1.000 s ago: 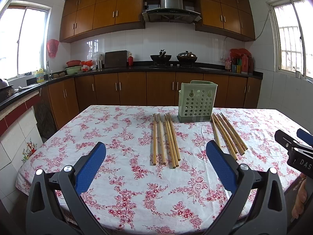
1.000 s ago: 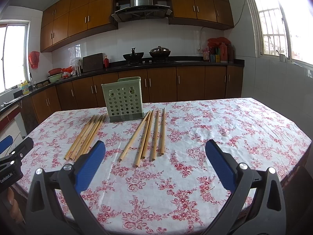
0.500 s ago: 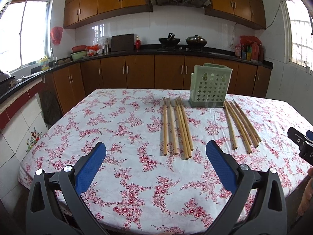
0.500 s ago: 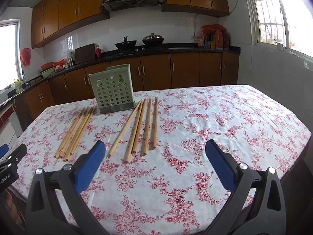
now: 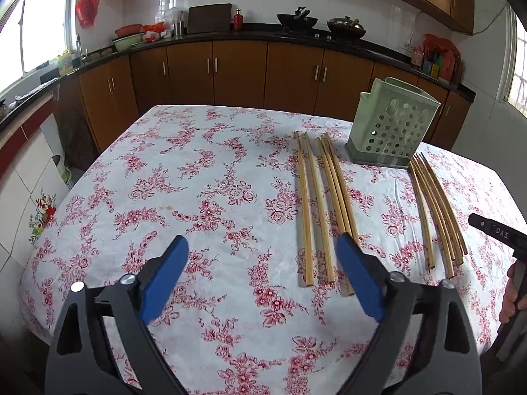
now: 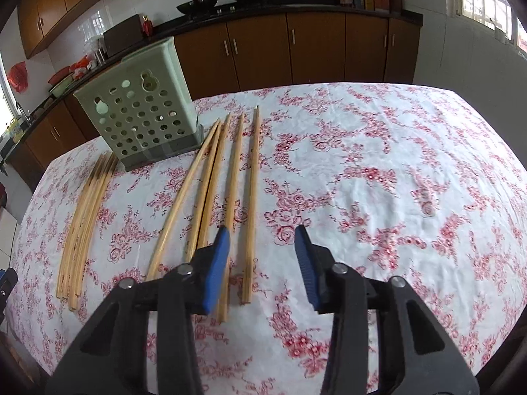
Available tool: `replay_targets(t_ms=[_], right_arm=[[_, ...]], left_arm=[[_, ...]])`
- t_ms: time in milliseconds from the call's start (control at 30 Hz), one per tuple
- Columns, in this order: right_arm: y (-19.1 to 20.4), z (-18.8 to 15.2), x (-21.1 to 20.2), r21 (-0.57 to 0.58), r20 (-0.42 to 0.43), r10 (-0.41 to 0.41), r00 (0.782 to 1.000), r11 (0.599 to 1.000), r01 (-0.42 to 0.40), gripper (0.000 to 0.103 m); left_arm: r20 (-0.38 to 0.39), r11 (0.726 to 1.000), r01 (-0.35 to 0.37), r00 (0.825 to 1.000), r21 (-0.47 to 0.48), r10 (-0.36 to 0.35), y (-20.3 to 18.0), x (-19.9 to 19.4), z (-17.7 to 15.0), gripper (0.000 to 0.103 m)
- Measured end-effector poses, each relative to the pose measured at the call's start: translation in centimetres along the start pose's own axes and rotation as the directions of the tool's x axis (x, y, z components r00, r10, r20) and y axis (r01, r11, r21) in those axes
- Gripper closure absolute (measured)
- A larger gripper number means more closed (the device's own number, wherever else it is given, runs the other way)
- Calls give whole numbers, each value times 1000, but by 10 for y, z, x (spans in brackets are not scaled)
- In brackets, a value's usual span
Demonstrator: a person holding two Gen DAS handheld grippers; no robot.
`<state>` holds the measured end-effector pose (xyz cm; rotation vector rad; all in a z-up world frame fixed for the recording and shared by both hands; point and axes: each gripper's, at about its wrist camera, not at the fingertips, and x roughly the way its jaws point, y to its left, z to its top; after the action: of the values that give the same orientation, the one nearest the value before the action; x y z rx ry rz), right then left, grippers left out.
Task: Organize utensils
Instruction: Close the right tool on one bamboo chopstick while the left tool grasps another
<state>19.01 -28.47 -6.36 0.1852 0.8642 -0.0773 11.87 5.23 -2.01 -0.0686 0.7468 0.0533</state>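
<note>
a: chopsticks, two bunches on the tabletop (image 6: 411, 171), both lying lengthwise, pointing away from the tools toward the green holder (image 6: 141, 115). holder stands upright at the far end, between the bunches.

b: which tool is nearer which?

a: right tool (image 6: 260, 260) is over the near ends of the spread bunch (image 6: 227, 184). the outermost chopstick (image 6: 252, 197) of that bunch lies in the gap between the pads, its long axis running straight along the tool's line. the other sticks sit to the left, under and past the left pad.

b: gripping?

a: no. its jaws have just been closing, now a narrow gap, pads not pressing anything, nothing held.

b: left tool?

a: left tool (image 5: 263, 276) has just closed in a little but stands wide, empty. its bunch (image 5: 324, 204) lies up and to the right of it; the right pad overlaps the near ends of two sticks, the rest is just outside the gap. only bare cloth between the pads.

b: other bunch in that view?

a: tight bunch (image 5: 434, 210) farther right, near the person's other hand (image 5: 512, 293).

b: so?

a: my read: right tool is lined up for a lengthwise pinch, left needs a shift right first.
</note>
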Motion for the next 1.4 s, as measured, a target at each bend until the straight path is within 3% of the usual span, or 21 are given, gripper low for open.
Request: replay_targets(t_ms=[133, 267, 400, 500, 767, 900, 1133, 1400], right_arm=[[6, 5, 28, -8, -67, -10, 998, 1000, 10, 77], [10, 2, 33, -44, -58, -42, 997, 998, 40, 95], [-7, 6, 31, 3, -43, -123, 991, 992, 123, 95], [-16, 9, 31, 34, -39, -115, 993, 993, 116, 95], [-13, 8, 28, -2, -27, -112, 993, 994, 112, 95], [-13, 14, 31, -25, -23, -112, 993, 993, 112, 95], [-34, 42, 50, 11, -5, -163, 987, 987, 163, 95], [-45, 40, 52, 39, 9, -155, 988, 987, 154, 94]], left_arm=[[-42, 1000, 25, 999, 12, -25, -1, 16, 5, 33], [-75, 998, 59, 996, 33, -56, -6, 29, 8, 47], [-130, 992, 121, 985, 37, -115, -15, 47, 13, 65], [-157, 986, 156, 977, 53, -146, -24, 57, 17, 73], [-248, 983, 156, 960, 100, -127, -40, 87, 16, 94], [-229, 982, 138, 968, 126, -107, -42, 99, 23, 95], [-188, 996, 47, 982, 81, -31, -13, 139, 61, 96], [-149, 990, 138, 980, 43, -130, 8, 135, 56, 95]])
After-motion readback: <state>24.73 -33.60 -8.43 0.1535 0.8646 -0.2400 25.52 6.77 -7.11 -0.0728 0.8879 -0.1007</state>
